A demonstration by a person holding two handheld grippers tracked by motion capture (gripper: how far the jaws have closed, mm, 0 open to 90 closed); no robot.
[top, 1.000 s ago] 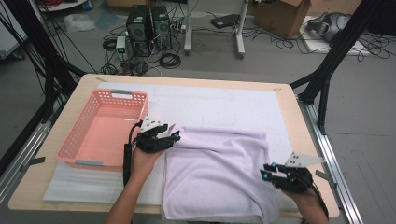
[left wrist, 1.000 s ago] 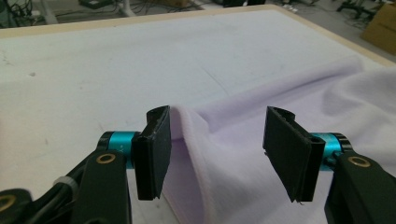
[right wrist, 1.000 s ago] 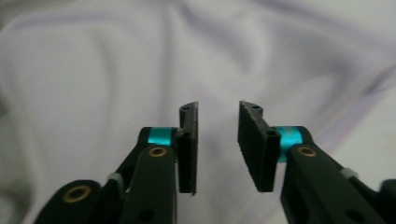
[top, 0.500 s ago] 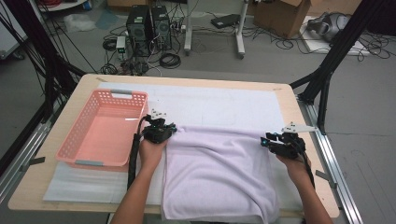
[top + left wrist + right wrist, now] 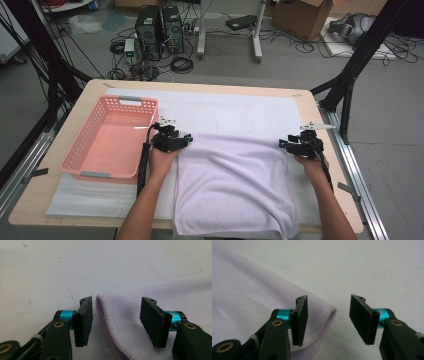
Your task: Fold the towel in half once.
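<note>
Both grippers, left gripper [image 5: 186,141] and right gripper [image 5: 283,143], have carried the soft, limp towel [image 5: 232,185] forward, jaws just opening, corners released between them.

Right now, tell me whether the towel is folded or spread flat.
Folded: the left claw view shows two stacked hemmed layers at the towel's corner, and it covers part of the table.

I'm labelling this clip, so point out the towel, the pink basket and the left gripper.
towel [image 5: 232,180], high view, middle of the cloth.
pink basket [image 5: 76,155], high view, left wall.
left gripper [image 5: 116,315], left gripper view, midway between its fingertips.
</note>
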